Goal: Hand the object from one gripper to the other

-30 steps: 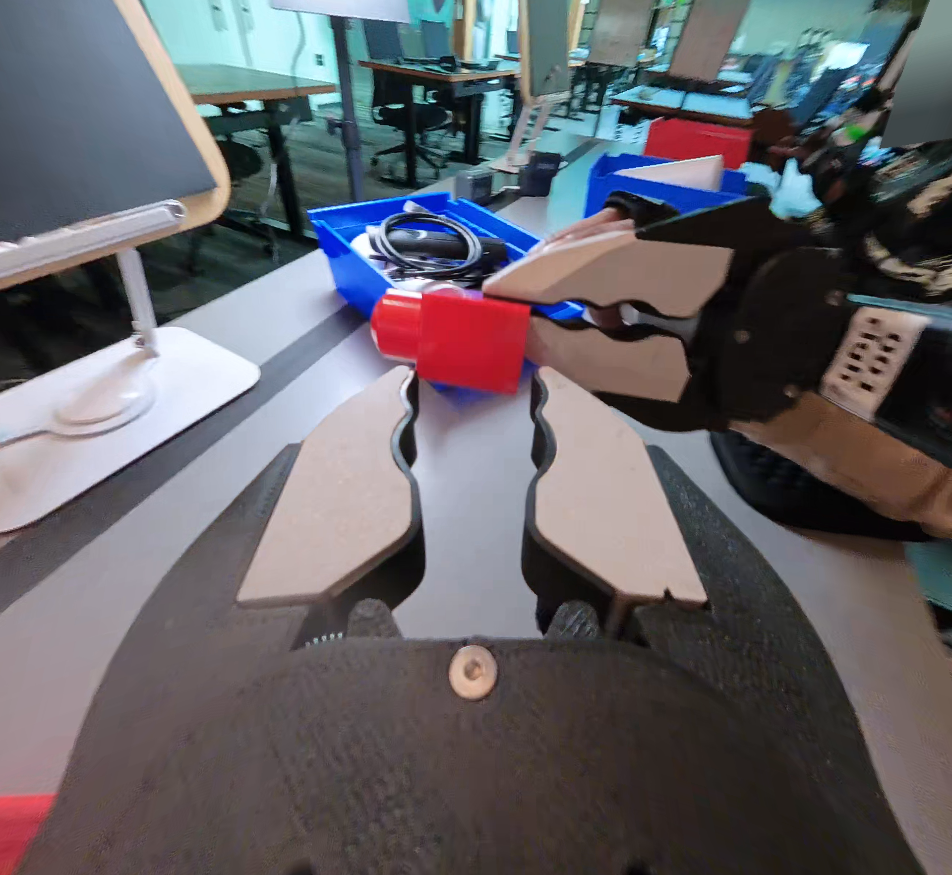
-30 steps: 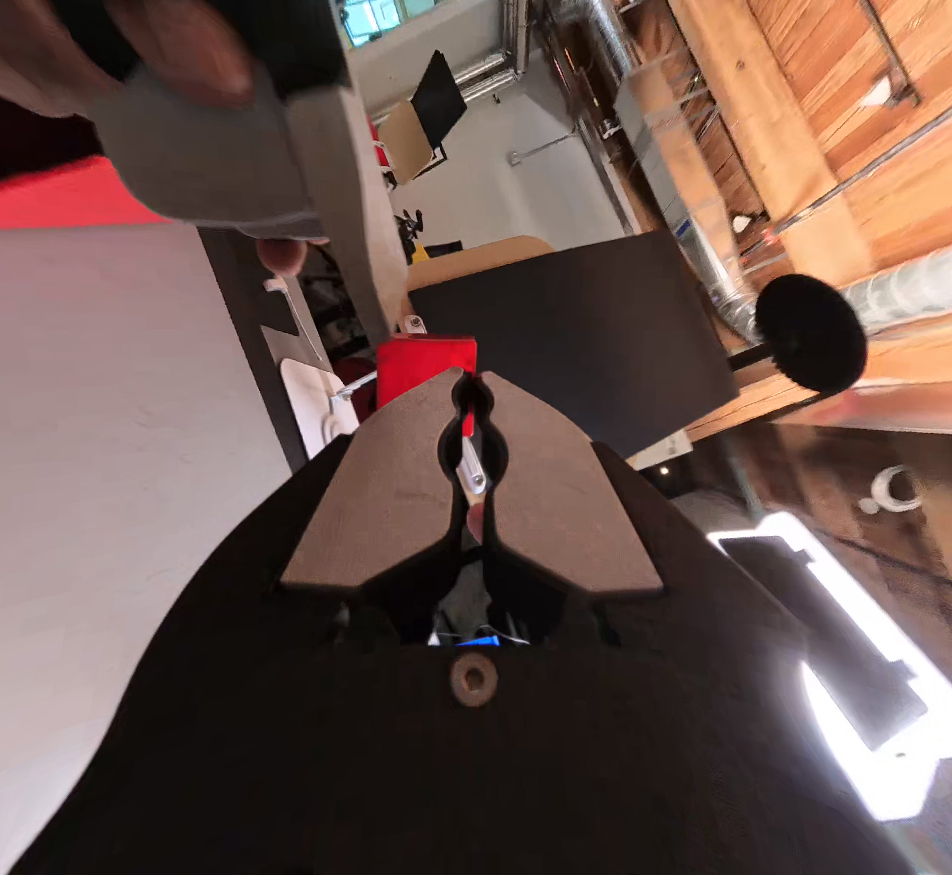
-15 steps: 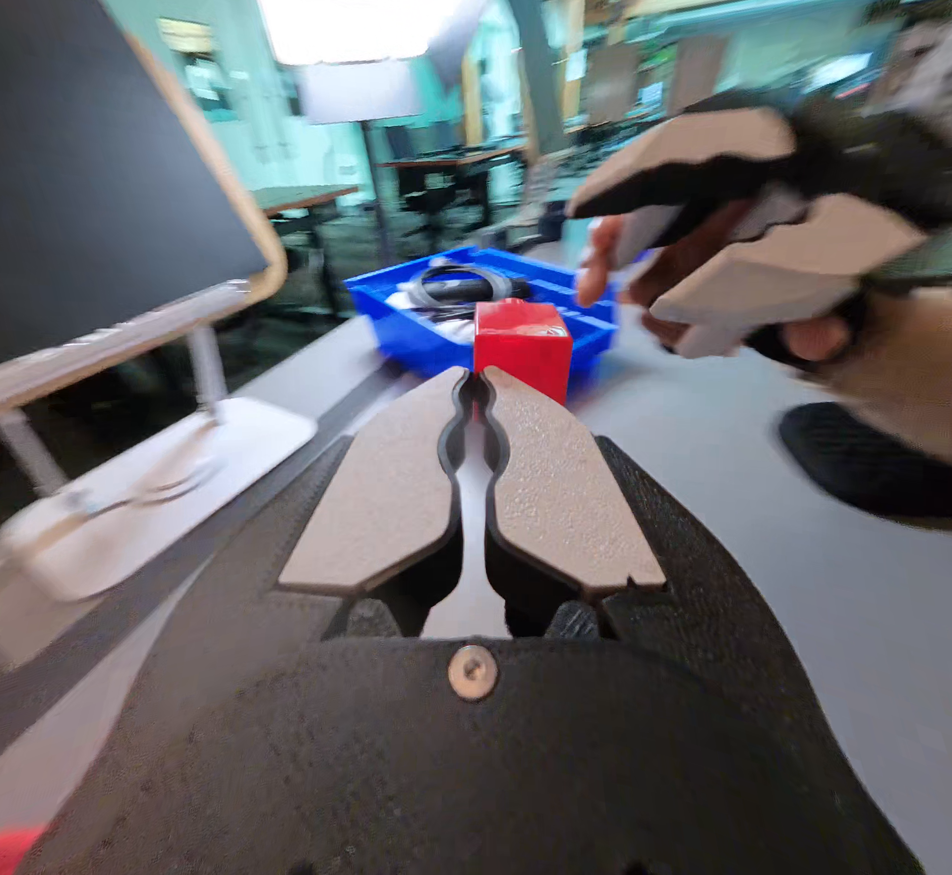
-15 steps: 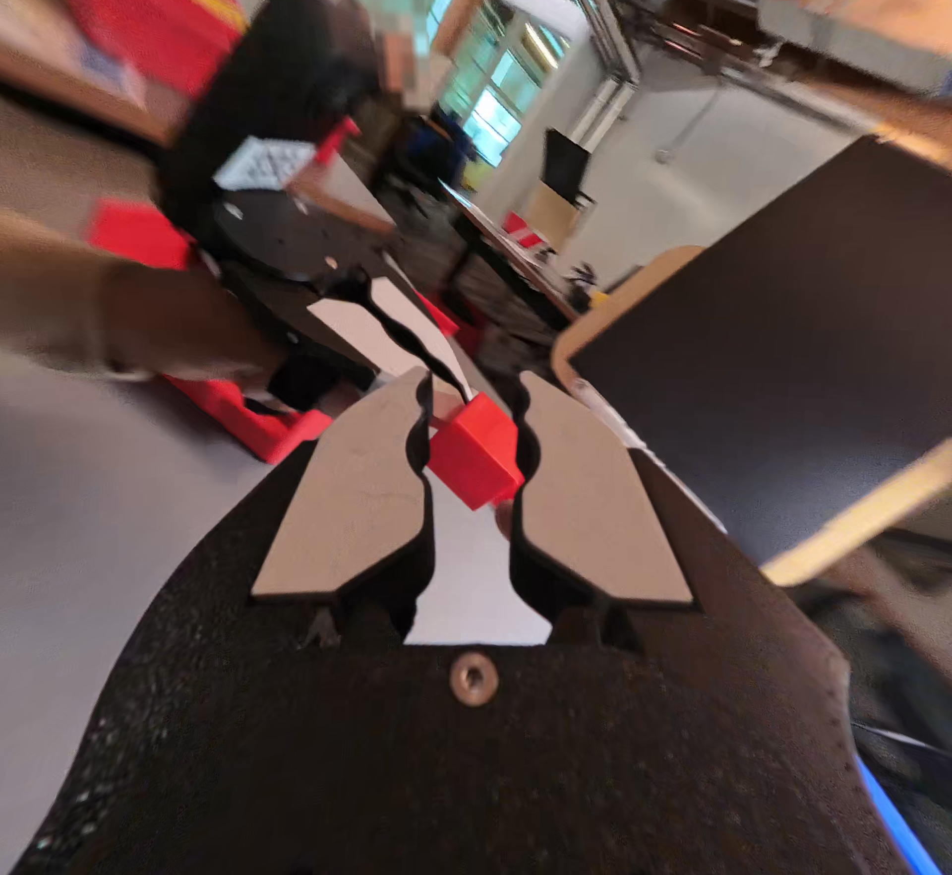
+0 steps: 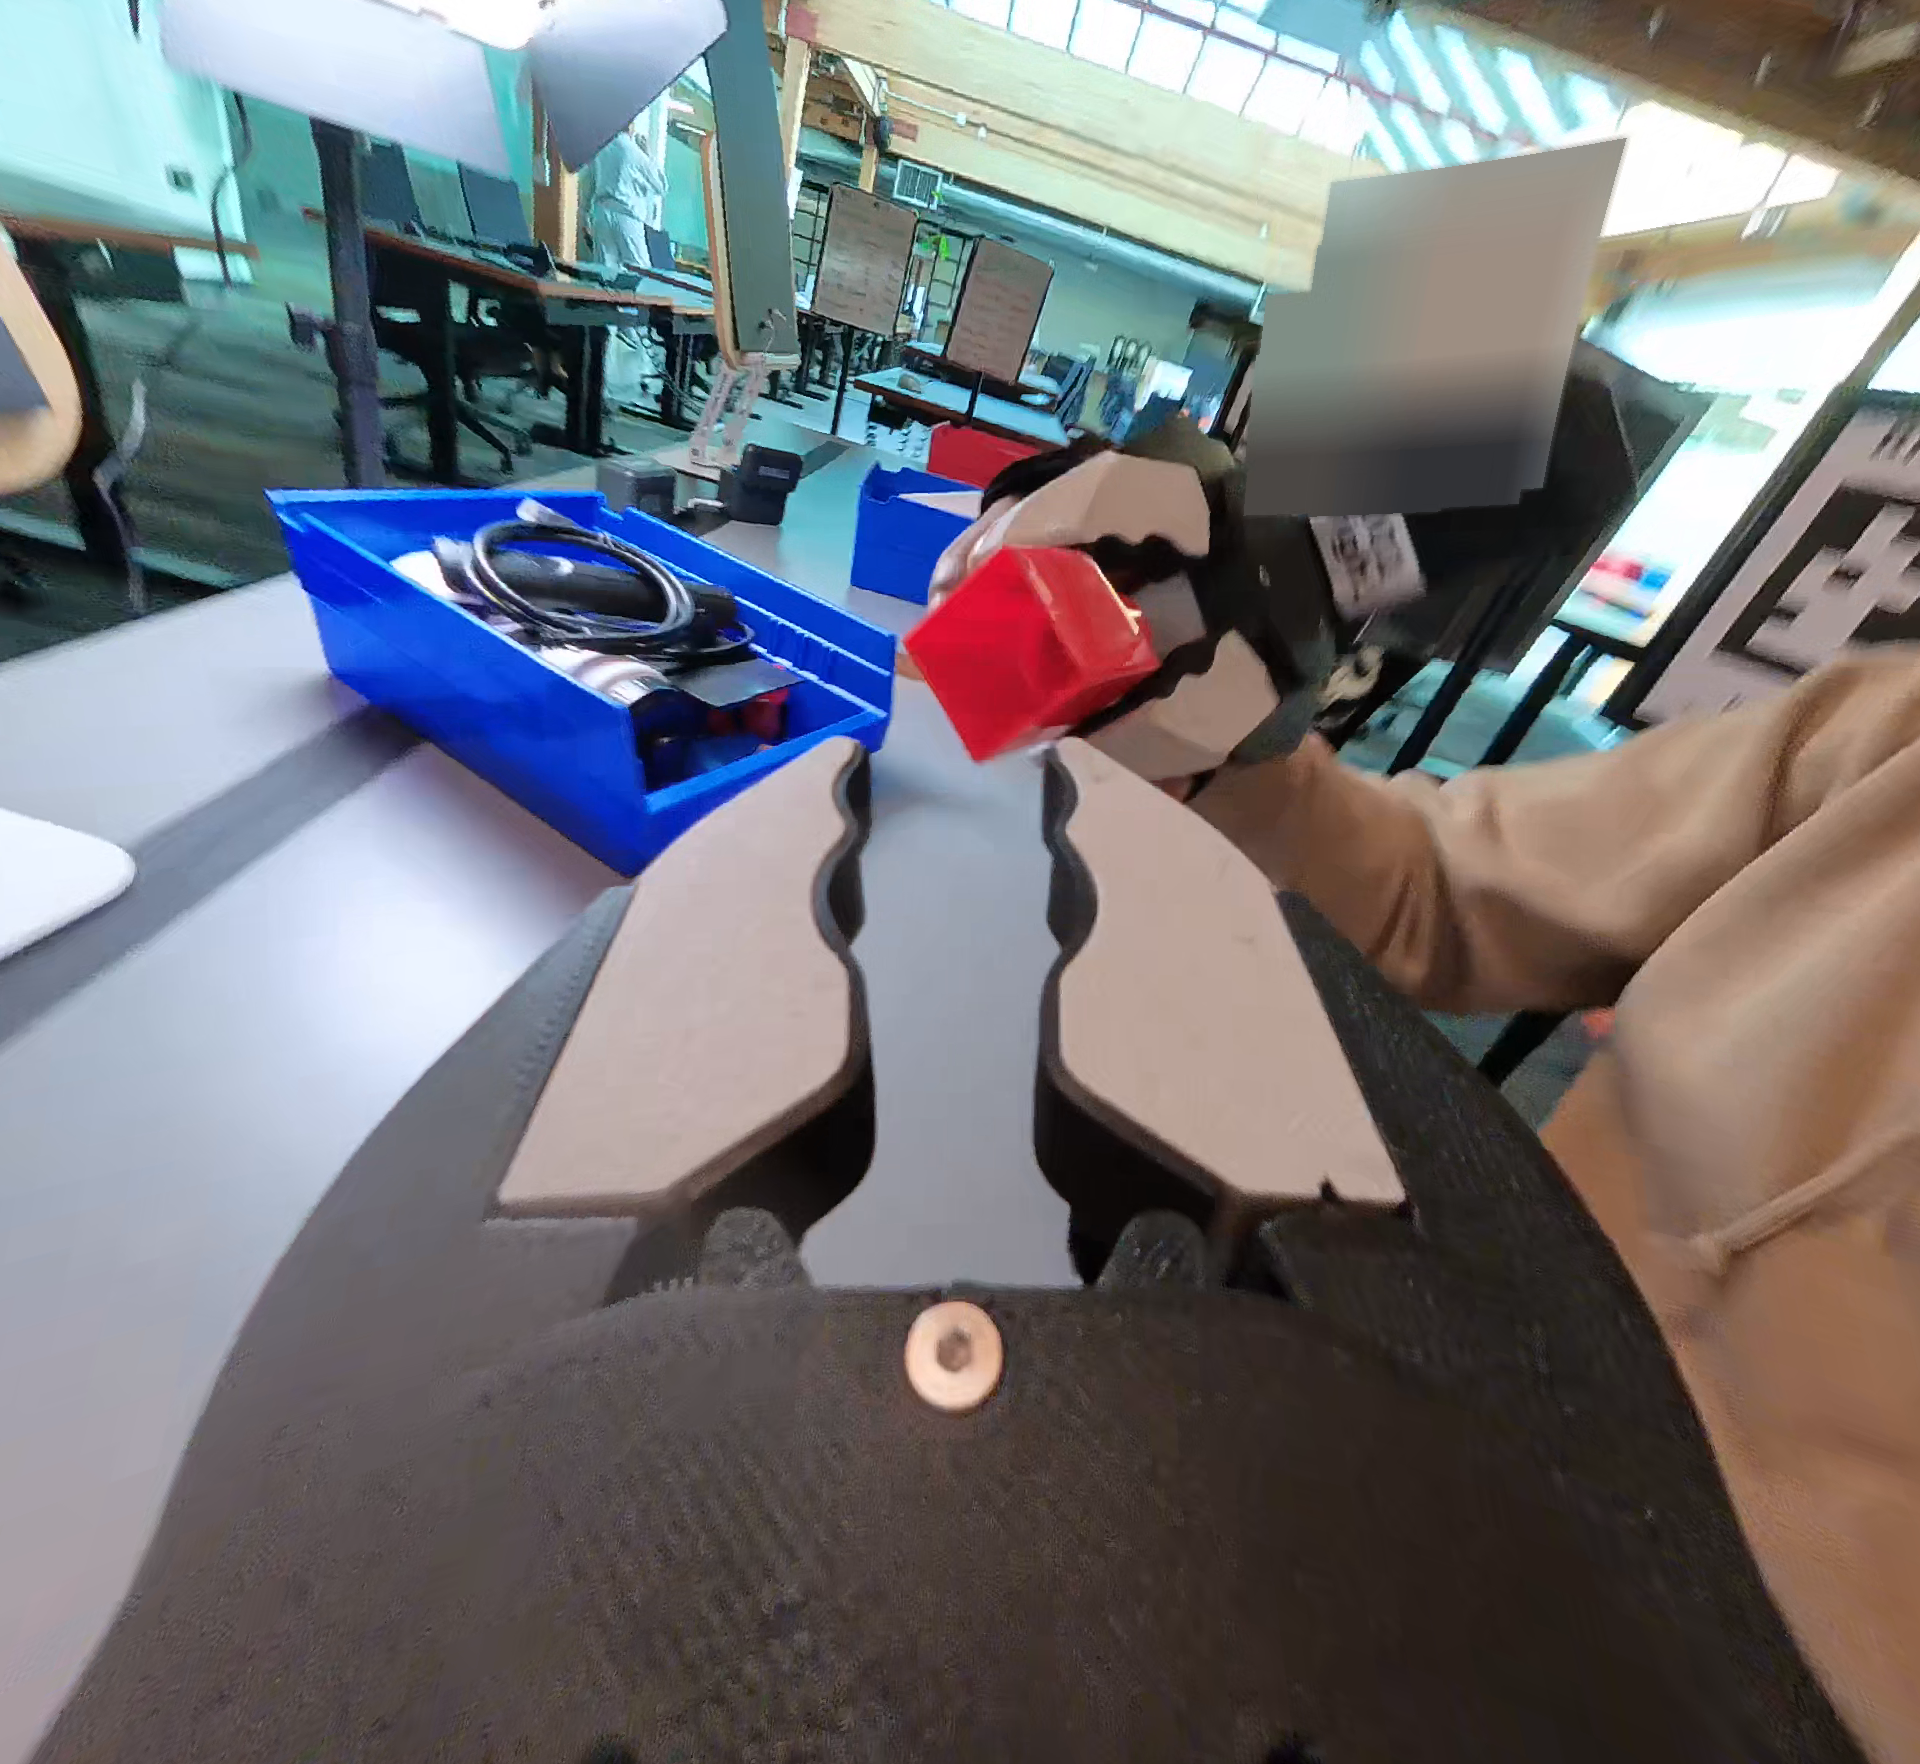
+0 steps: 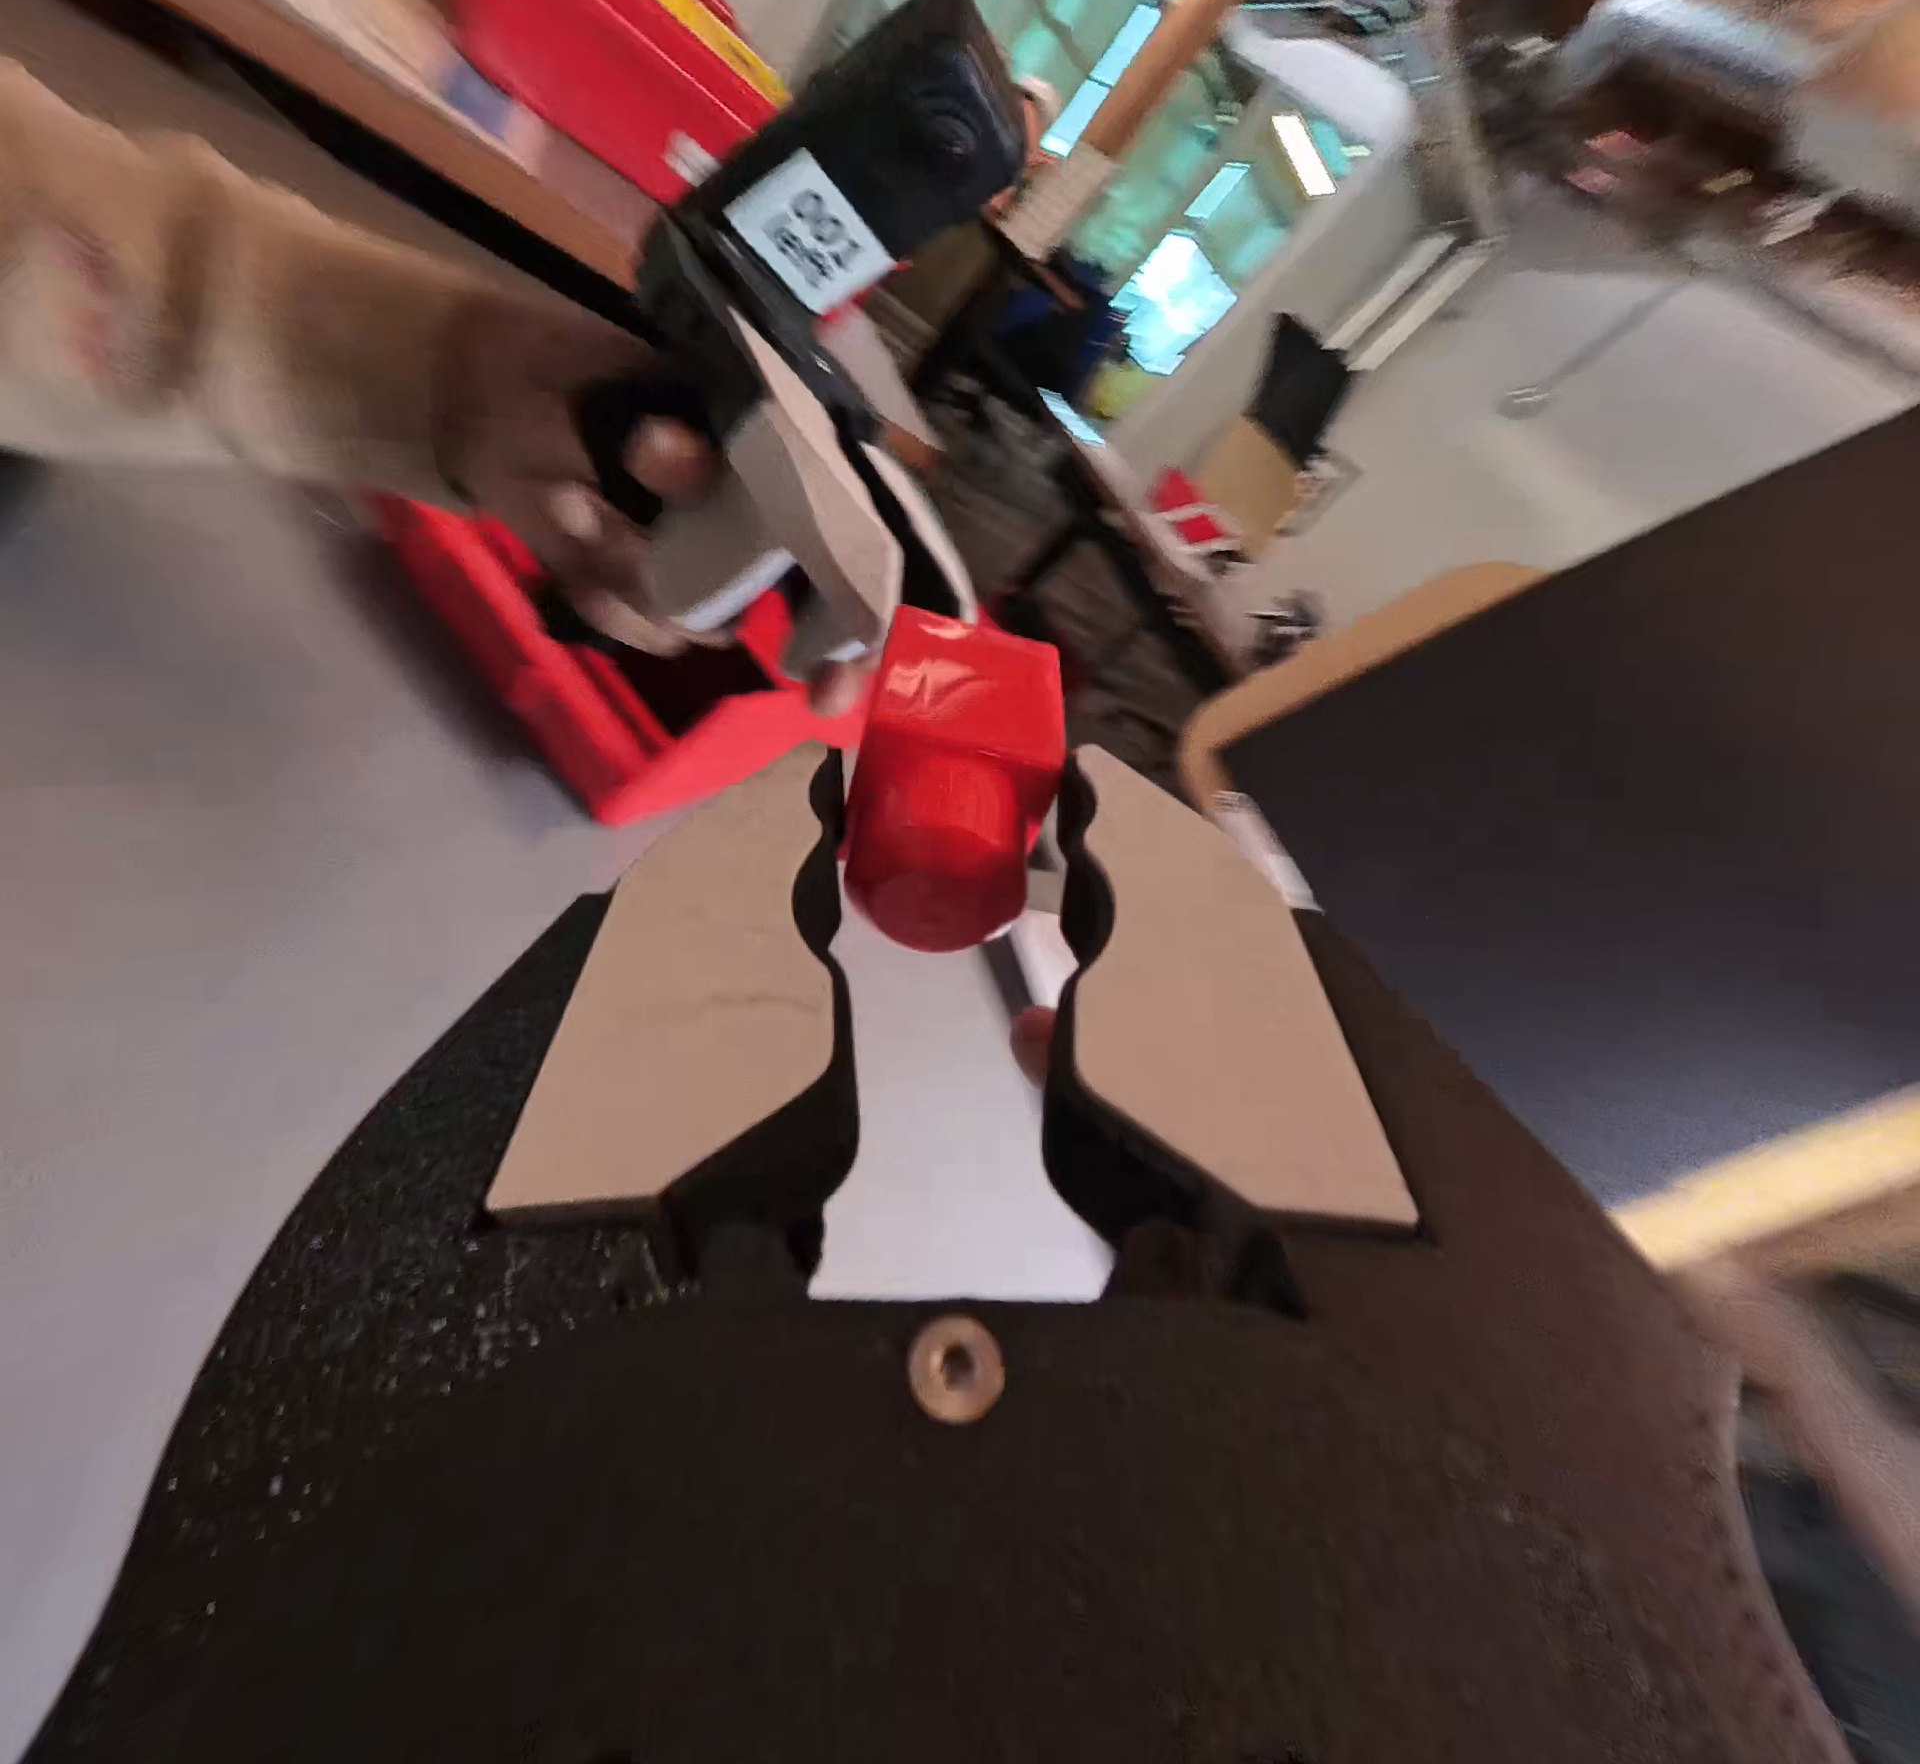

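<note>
Here the right hand-held gripper (image 5: 1117, 634) pinches the unlabelled red object (image 5: 1029, 649); the left hand-held gripper (image 5: 951, 779) gapes empty

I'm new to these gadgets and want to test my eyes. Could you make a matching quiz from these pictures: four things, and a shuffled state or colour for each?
1. left gripper
2. red object
3. blue bin
4. sleeve

A. beige
B. clamped in the right gripper
C. open, empty
D. holds a black cable

Pairs: 1-C, 2-B, 3-D, 4-A
</note>
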The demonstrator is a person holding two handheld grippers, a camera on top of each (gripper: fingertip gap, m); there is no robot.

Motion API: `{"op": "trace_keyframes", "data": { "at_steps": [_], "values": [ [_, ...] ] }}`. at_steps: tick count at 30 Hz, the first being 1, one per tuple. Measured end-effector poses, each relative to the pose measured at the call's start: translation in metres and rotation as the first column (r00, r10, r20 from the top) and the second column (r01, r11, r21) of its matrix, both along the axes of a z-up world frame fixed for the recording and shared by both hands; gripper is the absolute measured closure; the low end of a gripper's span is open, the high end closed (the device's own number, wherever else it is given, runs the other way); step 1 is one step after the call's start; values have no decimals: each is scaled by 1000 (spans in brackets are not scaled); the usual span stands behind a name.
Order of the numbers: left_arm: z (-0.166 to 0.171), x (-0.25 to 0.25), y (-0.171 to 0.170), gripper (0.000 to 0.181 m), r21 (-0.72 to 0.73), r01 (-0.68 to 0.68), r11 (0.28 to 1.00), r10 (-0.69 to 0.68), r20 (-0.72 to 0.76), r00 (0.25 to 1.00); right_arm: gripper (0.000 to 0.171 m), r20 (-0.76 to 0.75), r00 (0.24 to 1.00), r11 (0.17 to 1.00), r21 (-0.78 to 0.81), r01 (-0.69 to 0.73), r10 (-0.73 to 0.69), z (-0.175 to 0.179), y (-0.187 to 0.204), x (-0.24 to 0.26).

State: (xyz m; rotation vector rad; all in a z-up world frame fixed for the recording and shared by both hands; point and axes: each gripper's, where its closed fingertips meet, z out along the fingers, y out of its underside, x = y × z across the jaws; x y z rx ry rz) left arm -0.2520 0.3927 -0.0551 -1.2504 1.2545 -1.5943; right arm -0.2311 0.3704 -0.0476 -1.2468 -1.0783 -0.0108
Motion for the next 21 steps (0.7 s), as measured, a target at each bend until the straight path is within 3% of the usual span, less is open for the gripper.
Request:
{"op": "trace_keyframes", "data": {
  "at_steps": [3, 5, 8, 10, 13, 15, 17, 21],
  "values": [
    [2, 9, -4, 135, -179, 42, 983, -43, 1, 999, 132, 194, 945, 931, 309, 194, -262, 4, 14, 10],
    [-1, 17, -14, 129, -275, 92, 957, -98, -10, 995, 132, 287, 884, 853, 482, 199, -368, -2, 18, 3],
    [-6, 22, -18, 135, -368, 134, 920, -147, -8, 989, 135, 303, 862, 786, 597, 162, -407, -8, 15, -12],
    [-4, 20, -17, 137, -361, 146, 921, -155, 4, 988, 133, 283, 889, 820, 551, 156, -359, -8, 15, -13],
    [2, 14, -13, 145, -258, 116, 959, -112, 32, 993, 119, 120, 981, 956, 272, 113, -151, -5, 10, -14],
    [8, 5, -17, 146, -199, 159, 967, -150, 61, 987, 111, -65, 998, 998, 54, -19, 23, 3, -1, -17],
    [5, -2, -26, 146, -136, 229, 964, -225, 42, 973, 98, -205, 970, 984, -90, -155, 134, 9, -11, -16],
    [0, -5, -44, 148, -140, 337, 931, -337, 23, 941, 85, -51, 989, 983, -116, -144, 139, -18, -10, -26]
  ]
}}
